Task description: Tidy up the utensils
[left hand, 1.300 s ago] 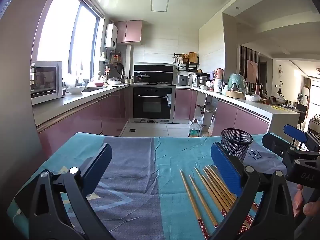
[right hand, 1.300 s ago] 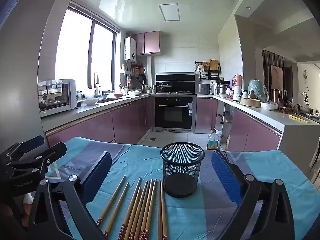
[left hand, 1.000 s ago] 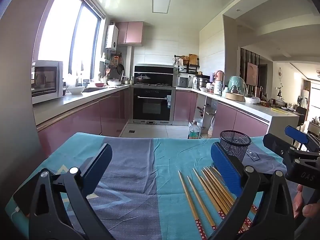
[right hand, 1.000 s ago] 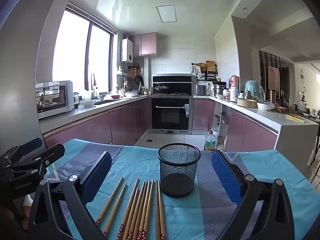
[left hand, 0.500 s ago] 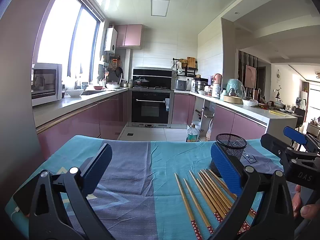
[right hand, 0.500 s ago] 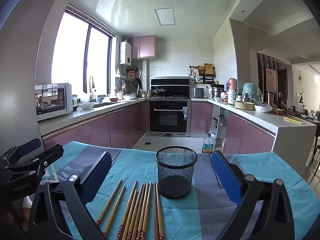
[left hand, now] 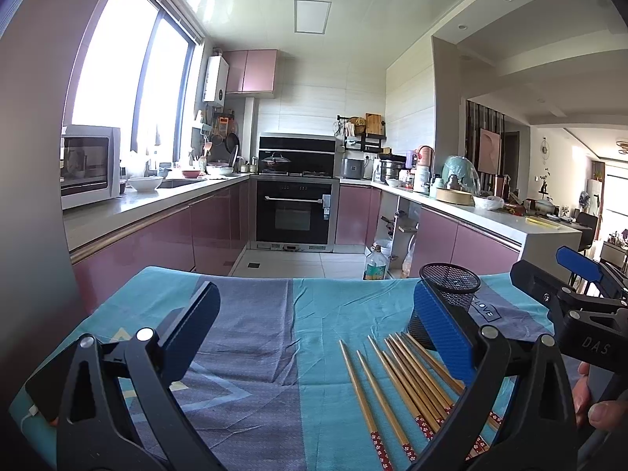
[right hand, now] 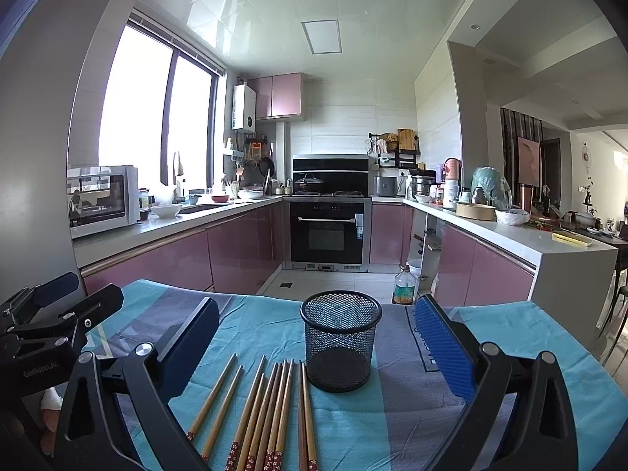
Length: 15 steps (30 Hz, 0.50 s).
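Meanwhile both grippers, left and right, have merely risen slightly, jaws wide and empty; chopsticks lie untouched beside the cup.

mesh cup blocks ahead – (left clear)

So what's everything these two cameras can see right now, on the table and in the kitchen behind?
chopsticks: eight countable, wooden with red patterned ends, flat on the cloth in front of the cup
mesh cup: one, black, upright and empty, behind the chopsticks
tablecloth: one, teal and grey-blue, covering the table
oven: one, black, built in at the far wall
microwave: one, white, on the counter by the window
bottle: one, clear, on the floor
left gripper: black, blue-padded fingers, open, empty
right gripper: same, open, empty
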Available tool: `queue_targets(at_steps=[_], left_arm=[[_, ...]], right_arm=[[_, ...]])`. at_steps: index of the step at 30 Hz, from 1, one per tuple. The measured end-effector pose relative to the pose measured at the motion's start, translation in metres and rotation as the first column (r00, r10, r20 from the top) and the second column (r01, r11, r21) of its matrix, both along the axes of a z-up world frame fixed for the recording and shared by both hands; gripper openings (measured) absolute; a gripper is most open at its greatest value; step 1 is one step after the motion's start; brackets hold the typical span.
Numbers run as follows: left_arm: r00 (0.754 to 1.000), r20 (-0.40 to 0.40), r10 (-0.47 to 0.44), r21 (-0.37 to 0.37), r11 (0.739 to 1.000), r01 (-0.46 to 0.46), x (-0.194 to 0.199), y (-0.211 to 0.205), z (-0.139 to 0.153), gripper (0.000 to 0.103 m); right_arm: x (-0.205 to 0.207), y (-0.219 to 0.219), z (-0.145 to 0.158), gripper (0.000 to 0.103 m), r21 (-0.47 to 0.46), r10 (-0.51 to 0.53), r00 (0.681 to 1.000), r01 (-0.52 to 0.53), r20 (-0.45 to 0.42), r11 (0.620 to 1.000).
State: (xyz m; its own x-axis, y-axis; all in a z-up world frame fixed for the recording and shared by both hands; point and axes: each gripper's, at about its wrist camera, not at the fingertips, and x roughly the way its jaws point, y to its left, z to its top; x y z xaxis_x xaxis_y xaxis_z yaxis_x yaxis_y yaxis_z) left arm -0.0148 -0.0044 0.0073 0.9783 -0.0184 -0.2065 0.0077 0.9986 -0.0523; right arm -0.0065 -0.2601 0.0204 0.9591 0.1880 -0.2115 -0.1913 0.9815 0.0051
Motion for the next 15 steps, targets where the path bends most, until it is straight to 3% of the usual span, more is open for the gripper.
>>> queue_targets(at_steps=[15], left_arm=[[1.0,0.0,-0.002,-0.001,1.0,0.002,-0.0003,-0.0012,-0.0005,0.097]], right_arm=[[-0.002,0.0013,0.0002,0.097,-0.003,-0.005,1.0,0.005,-0.003,1.0]])
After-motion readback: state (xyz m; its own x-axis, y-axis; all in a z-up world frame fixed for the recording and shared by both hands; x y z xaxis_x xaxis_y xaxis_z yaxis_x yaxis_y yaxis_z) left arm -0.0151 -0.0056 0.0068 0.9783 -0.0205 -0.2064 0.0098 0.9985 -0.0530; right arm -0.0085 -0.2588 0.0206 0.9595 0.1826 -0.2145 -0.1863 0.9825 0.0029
